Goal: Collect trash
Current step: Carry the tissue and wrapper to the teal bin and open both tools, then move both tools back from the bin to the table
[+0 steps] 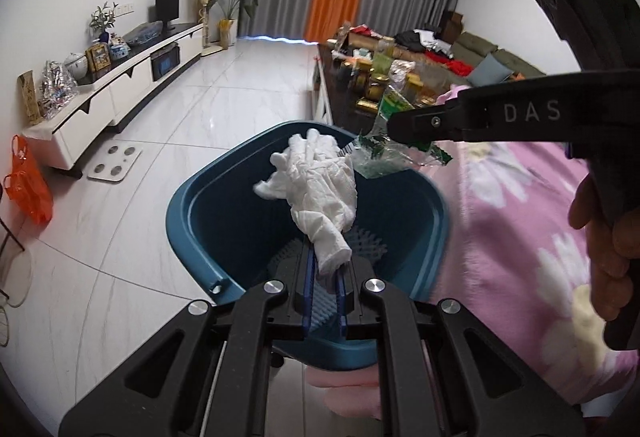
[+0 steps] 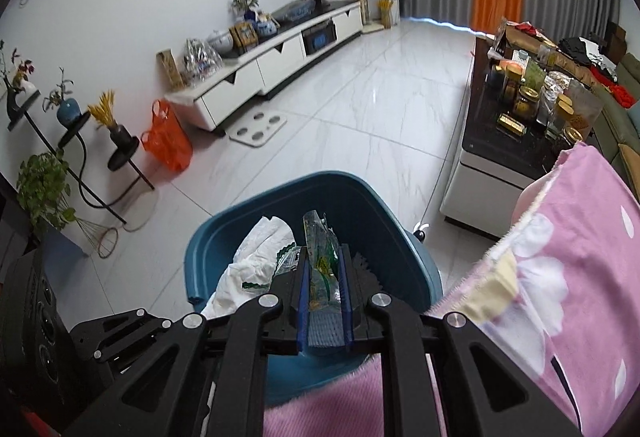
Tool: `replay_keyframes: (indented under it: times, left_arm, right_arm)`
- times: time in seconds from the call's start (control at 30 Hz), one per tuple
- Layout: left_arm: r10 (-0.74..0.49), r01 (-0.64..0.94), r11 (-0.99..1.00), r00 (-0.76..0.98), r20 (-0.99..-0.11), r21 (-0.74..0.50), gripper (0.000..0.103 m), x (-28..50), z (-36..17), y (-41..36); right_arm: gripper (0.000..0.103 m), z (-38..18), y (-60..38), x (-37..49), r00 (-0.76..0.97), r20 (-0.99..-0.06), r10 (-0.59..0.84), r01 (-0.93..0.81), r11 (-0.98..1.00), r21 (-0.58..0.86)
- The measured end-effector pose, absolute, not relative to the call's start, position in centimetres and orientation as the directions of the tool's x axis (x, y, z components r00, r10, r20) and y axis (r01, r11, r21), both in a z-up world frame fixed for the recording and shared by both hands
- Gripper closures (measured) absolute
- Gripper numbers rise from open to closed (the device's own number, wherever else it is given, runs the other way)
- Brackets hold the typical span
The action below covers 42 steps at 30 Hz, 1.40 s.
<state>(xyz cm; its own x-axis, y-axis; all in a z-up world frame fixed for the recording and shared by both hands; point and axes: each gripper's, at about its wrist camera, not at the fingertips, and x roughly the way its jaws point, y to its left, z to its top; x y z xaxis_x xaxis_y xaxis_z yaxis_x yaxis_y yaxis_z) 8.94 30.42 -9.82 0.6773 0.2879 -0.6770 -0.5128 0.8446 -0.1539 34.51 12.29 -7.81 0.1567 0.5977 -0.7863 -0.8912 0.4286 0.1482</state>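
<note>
A blue bin point(image 1: 208, 221) stands on the white tile floor beside a pink flowered blanket. My left gripper point(image 1: 325, 265) is shut on a crumpled white tissue point(image 1: 320, 189), which hangs over the bin's opening. From the right of the left wrist view, my right gripper point(image 1: 394, 127) reaches in, shut on a clear green-printed wrapper point(image 1: 380, 157) above the bin's far rim. In the right wrist view the right gripper point(image 2: 325, 257) pinches that wrapper point(image 2: 320, 261) over the bin point(image 2: 224, 249), and the tissue point(image 2: 256, 261) shows just to its left.
A pink flowered blanket point(image 1: 520, 217) borders the bin on the right. A dark coffee table point(image 2: 512, 141) crowded with jars stands beyond it. An orange plastic bag point(image 2: 166, 141), a white scale point(image 2: 258, 129) and a long TV cabinet point(image 2: 280, 61) line the far wall.
</note>
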Motion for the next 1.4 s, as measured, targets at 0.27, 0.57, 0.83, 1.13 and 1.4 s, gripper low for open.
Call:
replay_keyframes:
  times: [0.27, 0.57, 0.83, 1.13, 1.4]
  left_arm:
    - [0.277, -0.52, 0.842, 0.648, -0.71, -0.146, 0.091, 10.8, -11.3, 31.2]
    - [0.286, -0.524, 0.84, 0.648, -0.706, -0.141, 0.061, 11.7, -11.5, 31.6]
    - [0.337, -0.554, 0.824, 0.647, -0.684, -0.118, 0.038, 11.0, -10.3, 31.2]
    - [0.457, -0.625, 0.765, 0.696, -0.554, -0.154, 0.01, 4.1, -4.0, 30.4]
    - [0.493, -0.609, 0.777, 0.746, -0.447, -0.16, 0.006, 1.0, 1.7, 26.1]
  right_arm:
    - [0.084, -9.3, 13.6, 34.6, 0.148, -0.821, 0.552, -0.893, 0.431, 0.129]
    - [0.067, -9.6, 13.4, 35.1, 0.161, -0.819, 0.55, -0.879, 0.457, 0.134]
    - [0.058, -7.9, 11.3, 35.6, 0.179, -0.776, 0.605, -0.865, 0.473, 0.169]
    - [0.026, -1.7, 2.8, 31.9, 0.28, -0.587, 0.759, -0.879, 0.449, 0.161]
    - [0.012, 0.5, -6.5, 29.0, 0.408, -0.456, 0.791, -0.854, 0.507, 0.116]
